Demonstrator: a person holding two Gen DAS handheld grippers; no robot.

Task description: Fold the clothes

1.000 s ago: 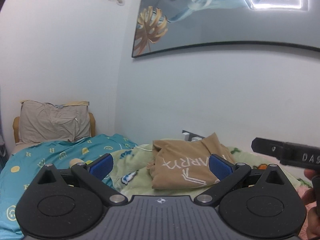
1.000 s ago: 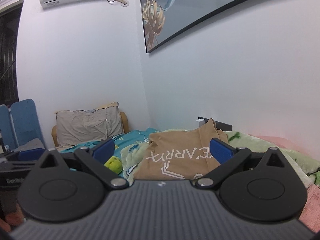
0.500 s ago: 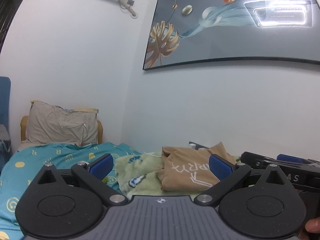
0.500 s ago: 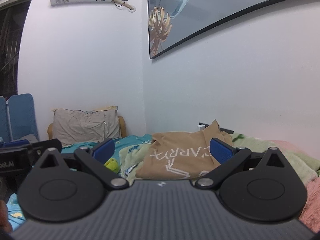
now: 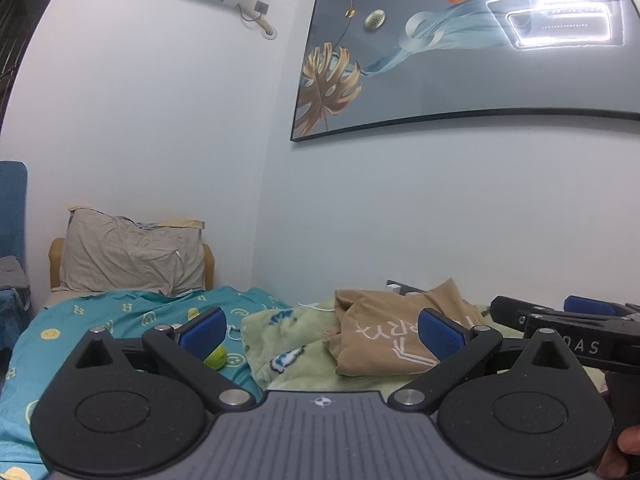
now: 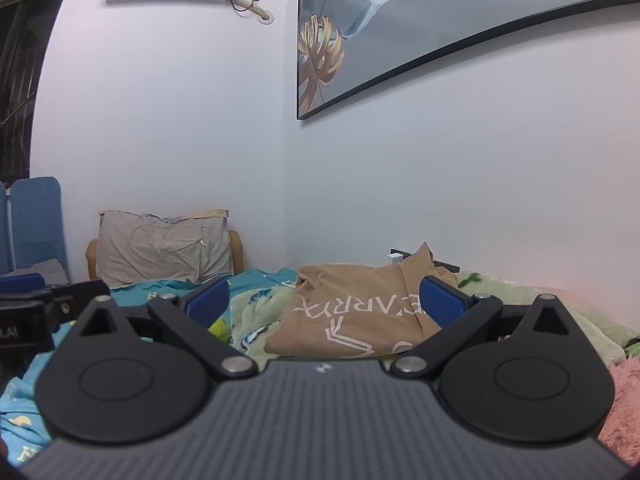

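Observation:
A tan shirt with white lettering (image 5: 384,328) lies loosely folded on a green blanket (image 5: 288,340) on the bed. It also shows in the right wrist view (image 6: 356,312). My left gripper (image 5: 322,330) is open and empty, held off the bed short of the shirt. My right gripper (image 6: 324,300) is open and empty, also short of the shirt. The right gripper shows at the right edge of the left wrist view (image 5: 576,320). The left gripper shows at the left edge of the right wrist view (image 6: 28,312).
A beige pillow (image 5: 128,256) leans on the headboard at the back left. A teal patterned sheet (image 5: 100,320) covers the left of the bed, with a small green ball (image 5: 216,358) on it. A pink fluffy blanket (image 6: 624,400) lies at the right. The wall runs close behind the shirt.
Both grippers have tilted upward and drawn back a little, so more wall and picture show and the shirt sits lower and smaller. Both stay open.

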